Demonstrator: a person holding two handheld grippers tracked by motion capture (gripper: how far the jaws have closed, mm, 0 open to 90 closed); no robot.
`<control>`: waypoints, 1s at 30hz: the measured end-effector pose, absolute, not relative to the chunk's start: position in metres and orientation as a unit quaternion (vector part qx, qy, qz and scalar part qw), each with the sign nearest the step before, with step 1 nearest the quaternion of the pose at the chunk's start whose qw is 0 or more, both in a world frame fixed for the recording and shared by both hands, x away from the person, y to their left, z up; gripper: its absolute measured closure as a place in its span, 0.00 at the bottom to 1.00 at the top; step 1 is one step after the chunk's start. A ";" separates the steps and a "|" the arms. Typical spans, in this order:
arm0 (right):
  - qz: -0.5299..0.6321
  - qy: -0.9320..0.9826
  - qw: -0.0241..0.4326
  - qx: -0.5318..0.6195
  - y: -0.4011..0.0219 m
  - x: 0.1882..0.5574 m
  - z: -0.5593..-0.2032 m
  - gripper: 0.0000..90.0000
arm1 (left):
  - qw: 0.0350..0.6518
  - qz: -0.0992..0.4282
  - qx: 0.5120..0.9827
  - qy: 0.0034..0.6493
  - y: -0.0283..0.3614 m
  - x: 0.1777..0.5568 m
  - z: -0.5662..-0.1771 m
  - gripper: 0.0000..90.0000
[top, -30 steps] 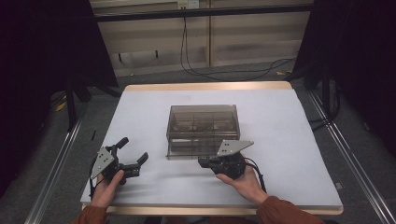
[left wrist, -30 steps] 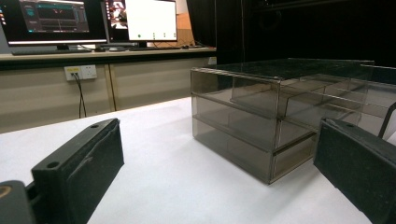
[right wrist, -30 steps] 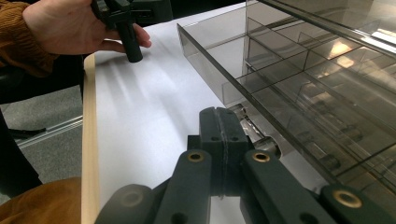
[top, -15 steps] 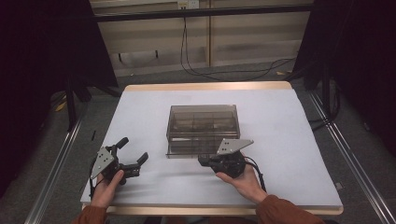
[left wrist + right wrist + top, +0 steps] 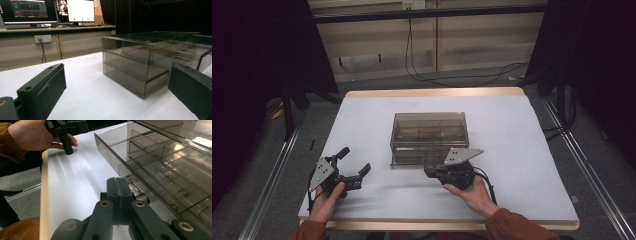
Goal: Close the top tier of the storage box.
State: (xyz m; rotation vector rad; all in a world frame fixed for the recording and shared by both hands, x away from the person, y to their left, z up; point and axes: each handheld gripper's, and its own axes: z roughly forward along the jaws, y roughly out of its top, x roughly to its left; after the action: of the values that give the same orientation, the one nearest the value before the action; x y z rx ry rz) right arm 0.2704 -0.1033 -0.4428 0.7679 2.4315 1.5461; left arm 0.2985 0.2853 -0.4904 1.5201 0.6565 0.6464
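A smoked clear plastic drawer box (image 5: 429, 135) stands in the middle of the white table (image 5: 522, 150). My left gripper (image 5: 355, 159) rests at the front left, well apart from the box, with its jaws spread wide and nothing between them. Its own view (image 5: 117, 83) shows the box (image 5: 135, 65) ahead, to the right. My right gripper (image 5: 428, 171) lies at the box's front lower edge with its jaws pressed together. In the right gripper view its tips (image 5: 117, 191) sit beside a small metal knob (image 5: 137, 193) on the bottom drawer (image 5: 155, 167), whose front stands slightly out.
A person's hands hold both grippers from the table's front edge (image 5: 412, 224). The left hand (image 5: 32, 135) appears far off in the right gripper view. Monitors (image 5: 47, 11) stand on a desk behind the table. Cables (image 5: 432, 75) run across the floor beyond it.
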 end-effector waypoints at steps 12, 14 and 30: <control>0.517 0.813 0.081 0.258 -0.104 0.272 -0.443 1.00 | 0.631 0.282 0.664 0.286 0.285 0.299 -0.490 0.02; 0.517 0.812 0.083 0.257 -0.104 0.272 -0.443 1.00 | 0.631 0.282 0.663 0.287 0.285 0.299 -0.490 0.02; 0.516 0.811 0.086 0.262 -0.106 0.275 -0.443 1.00 | 0.631 0.282 0.663 0.287 0.285 0.299 -0.490 0.02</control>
State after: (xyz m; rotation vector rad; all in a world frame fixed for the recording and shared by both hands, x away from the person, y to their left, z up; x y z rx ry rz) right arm 0.2747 -0.1060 -0.4427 0.7800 2.4173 1.5385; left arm 0.2987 0.2852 -0.4904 1.5173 0.6575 0.6454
